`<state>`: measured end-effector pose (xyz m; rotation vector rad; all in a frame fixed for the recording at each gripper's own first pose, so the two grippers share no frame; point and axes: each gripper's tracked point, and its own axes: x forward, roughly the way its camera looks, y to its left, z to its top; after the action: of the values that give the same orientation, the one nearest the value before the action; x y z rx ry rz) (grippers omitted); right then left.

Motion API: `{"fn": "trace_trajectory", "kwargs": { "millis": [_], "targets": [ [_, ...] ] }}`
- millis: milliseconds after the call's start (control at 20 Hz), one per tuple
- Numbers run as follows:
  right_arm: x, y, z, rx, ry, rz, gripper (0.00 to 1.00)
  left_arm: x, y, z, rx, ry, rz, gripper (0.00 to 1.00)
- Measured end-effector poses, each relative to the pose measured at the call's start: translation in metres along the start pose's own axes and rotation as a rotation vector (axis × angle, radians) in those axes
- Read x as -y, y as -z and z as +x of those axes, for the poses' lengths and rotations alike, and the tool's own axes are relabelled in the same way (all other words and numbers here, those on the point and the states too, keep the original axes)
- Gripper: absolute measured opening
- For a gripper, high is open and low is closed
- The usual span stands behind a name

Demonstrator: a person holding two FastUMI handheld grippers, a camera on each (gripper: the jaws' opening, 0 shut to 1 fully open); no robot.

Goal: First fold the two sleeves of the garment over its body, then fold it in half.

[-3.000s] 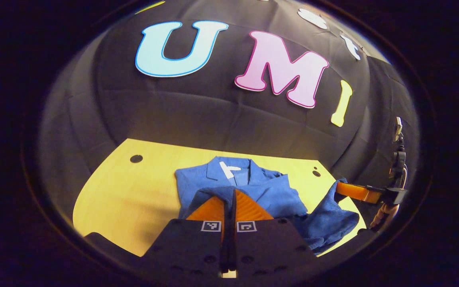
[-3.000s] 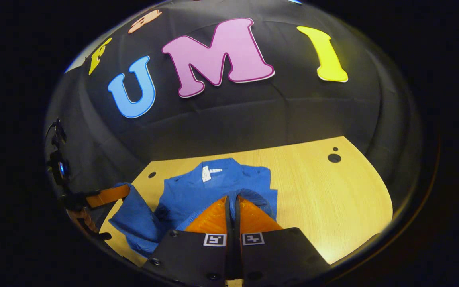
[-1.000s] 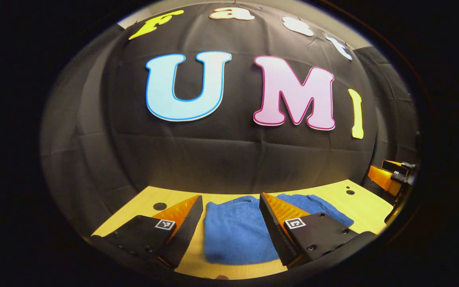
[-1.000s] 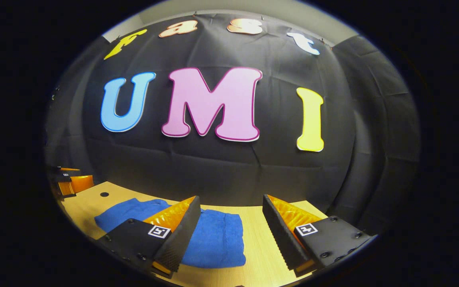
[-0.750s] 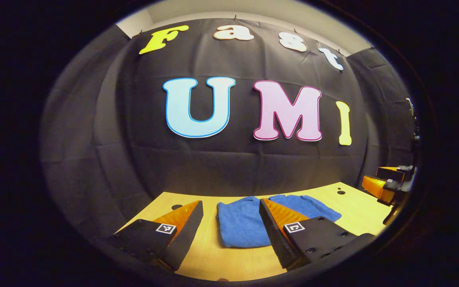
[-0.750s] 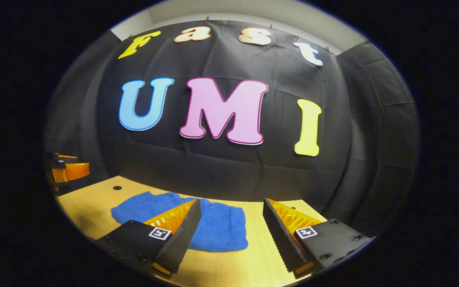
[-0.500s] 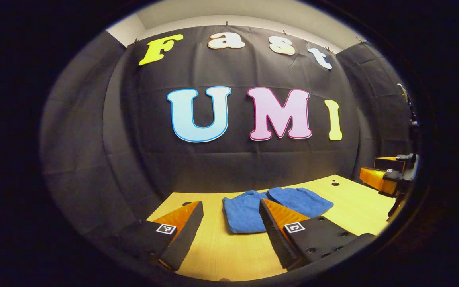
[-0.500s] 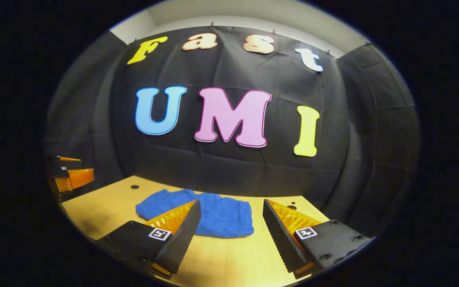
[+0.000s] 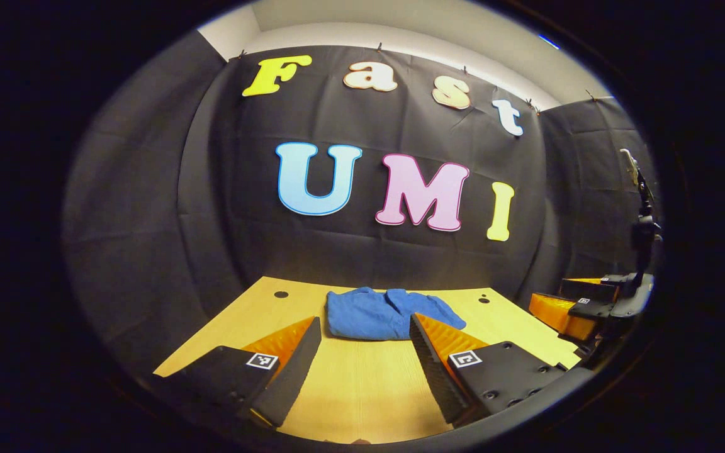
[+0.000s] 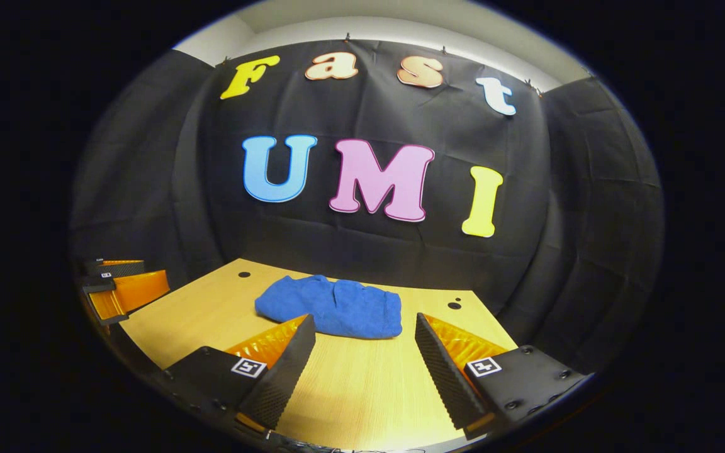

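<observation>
Lying folded into a compact blue bundle, the garment (image 9: 387, 313) sits on the table (image 9: 362, 384) well ahead of both sets of fingers — nothing touches it. The left gripper (image 9: 362, 352) has its fingers spread wide and empty, with bare tabletop between them; the right gripper (image 10: 365, 355) is the same, fingers wide apart, the garment (image 10: 334, 307) lying beyond and a little toward its left finger. In the left gripper view the right gripper (image 9: 579, 308) hangs off past the right finger, clear of the cloth.

By the look of it the cloth is soft, light and limp, with a towelling-like nap — it would sag and unfold if lifted by one corner. Judging from the lumpy top layer, the safest hold would be a pinch through all layers at the near edge, one gripper at each end.

No brand or label on the garment can be made out. Each gripper carries small square black-and-white markers near the fingers; nothing readable is on them.
</observation>
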<state>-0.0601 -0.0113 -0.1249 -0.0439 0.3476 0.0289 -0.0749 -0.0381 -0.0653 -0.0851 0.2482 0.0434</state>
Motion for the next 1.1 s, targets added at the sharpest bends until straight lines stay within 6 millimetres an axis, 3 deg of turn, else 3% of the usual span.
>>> {"fn": "trace_trajectory", "kwargs": {
  "millis": [50, 100, 200, 450, 550, 700, 750, 950, 1050, 1100],
  "targets": [
    [-0.006, -0.001, -0.006, 0.002, -0.013, 0.015, 0.96, -0.007, -0.002, -0.003, 0.004, -0.029, 0.027, 0.81],
    [-0.014, -0.002, -0.012, 0.0, -0.033, 0.028, 0.99, -0.01, -0.007, -0.005, 0.007, -0.054, 0.048, 0.81],
    [-0.024, -0.004, -0.021, -0.006, -0.063, 0.039, 0.99, -0.004, -0.018, -0.007, 0.021, -0.074, 0.06, 0.81],
    [-0.027, -0.02, -0.026, 0.04, -0.064, 0.035, 0.96, 0.014, -0.063, -0.02, 0.167, -0.034, 0.131, 0.81],
    [-0.026, -0.027, -0.025, 0.053, -0.057, 0.047, 1.0, 0.018, -0.072, -0.026, 0.204, -0.023, 0.174, 0.81],
    [-0.022, -0.037, -0.022, 0.077, -0.036, 0.052, 0.99, 0.026, -0.075, -0.033, 0.222, 0.011, 0.171, 0.82],
    [-0.022, -0.036, -0.021, 0.08, -0.033, 0.05, 0.95, 0.027, -0.075, -0.032, 0.223, 0.015, 0.171, 0.82],
    [-0.022, -0.039, -0.019, 0.093, -0.023, 0.062, 1.0, 0.023, -0.074, -0.016, 0.212, 0.022, 0.162, 0.81],
    [-0.021, -0.041, -0.019, 0.1, -0.018, 0.064, 0.95, 0.022, -0.073, -0.011, 0.2, 0.024, 0.146, 0.82],
    [-0.02, -0.041, -0.018, 0.101, -0.014, 0.062, 1.0, 0.021, -0.073, -0.01, 0.194, 0.025, 0.14, 0.81]
  ]
}}
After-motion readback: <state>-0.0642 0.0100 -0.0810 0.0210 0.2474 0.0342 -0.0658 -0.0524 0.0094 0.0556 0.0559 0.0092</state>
